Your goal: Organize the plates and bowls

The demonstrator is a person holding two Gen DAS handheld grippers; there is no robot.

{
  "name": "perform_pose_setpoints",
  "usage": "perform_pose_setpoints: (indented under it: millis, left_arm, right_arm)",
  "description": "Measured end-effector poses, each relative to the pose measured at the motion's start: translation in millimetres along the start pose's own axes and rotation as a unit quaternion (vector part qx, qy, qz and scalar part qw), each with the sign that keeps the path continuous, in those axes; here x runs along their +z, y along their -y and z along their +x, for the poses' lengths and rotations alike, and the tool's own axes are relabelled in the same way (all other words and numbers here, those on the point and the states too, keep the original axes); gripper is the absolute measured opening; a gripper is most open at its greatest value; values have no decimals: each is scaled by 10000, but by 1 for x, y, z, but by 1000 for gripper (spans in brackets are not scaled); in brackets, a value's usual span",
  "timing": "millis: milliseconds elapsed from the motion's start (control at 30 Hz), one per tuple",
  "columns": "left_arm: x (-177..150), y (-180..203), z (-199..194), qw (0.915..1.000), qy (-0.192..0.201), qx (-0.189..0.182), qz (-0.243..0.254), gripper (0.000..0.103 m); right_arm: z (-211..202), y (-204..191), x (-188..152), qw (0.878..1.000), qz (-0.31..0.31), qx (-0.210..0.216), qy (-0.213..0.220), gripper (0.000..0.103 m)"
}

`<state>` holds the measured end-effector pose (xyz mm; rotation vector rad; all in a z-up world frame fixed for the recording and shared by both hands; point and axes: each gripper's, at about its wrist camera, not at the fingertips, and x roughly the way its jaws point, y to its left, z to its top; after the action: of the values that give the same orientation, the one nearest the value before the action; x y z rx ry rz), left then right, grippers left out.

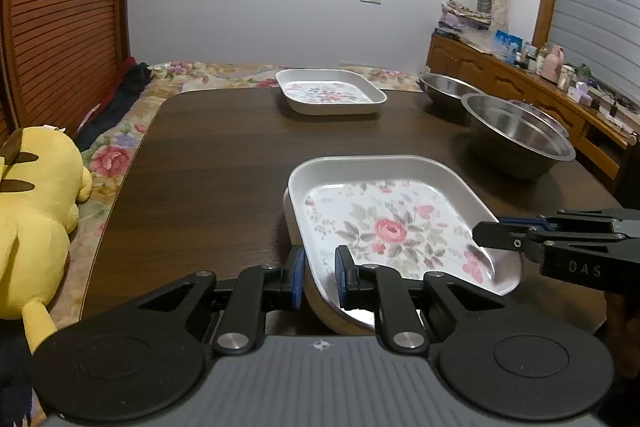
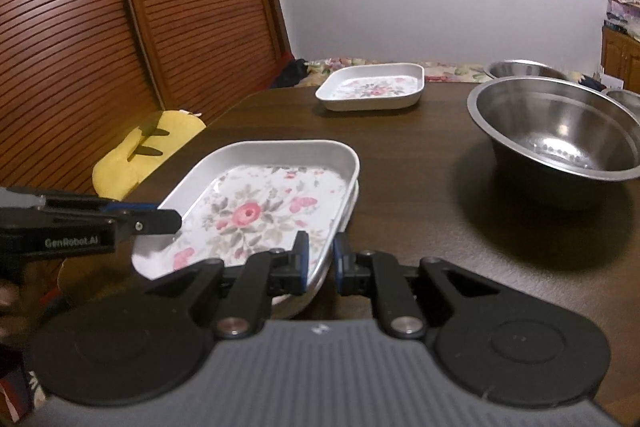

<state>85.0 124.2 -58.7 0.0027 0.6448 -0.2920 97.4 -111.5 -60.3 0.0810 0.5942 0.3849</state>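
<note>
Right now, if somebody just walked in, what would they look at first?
Probably the flowery plate with the big pink rose, near the front of the dark table, with the left gripper and the right gripper each pinching its rim; it seems to sit on another plate. Next, the shiny metal bowl on the right side, and the yellow plush toy lying beside the table on the left.
</note>
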Motion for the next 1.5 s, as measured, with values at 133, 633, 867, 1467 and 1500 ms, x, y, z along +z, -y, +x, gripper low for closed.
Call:
perform_pose_setpoints:
  millis: [133,633,867,1467,1500]
  left_arm:
    - [-1,-3,1,9999,-50,-16,-85,18]
    - [-1,-3,0,10000,-45,13,-71,18]
    - [9,-2,-3,10000,57,2,-61,27]
    - [97,2,26,9993,248,5,287,46]
    - [102,2,29,9993,247,1,293,47]
  right_arm:
    - [-1,2,-5,10000,11,-8,55,16]
    - [0,2,-6,10000,10,36,43,17]
    - [-4,5,-7,9999,67,38,131,17]
    - [-22,40,99,9962,-425,202,737,27]
    - [-20,43,105,9960,-459,226,733,28]
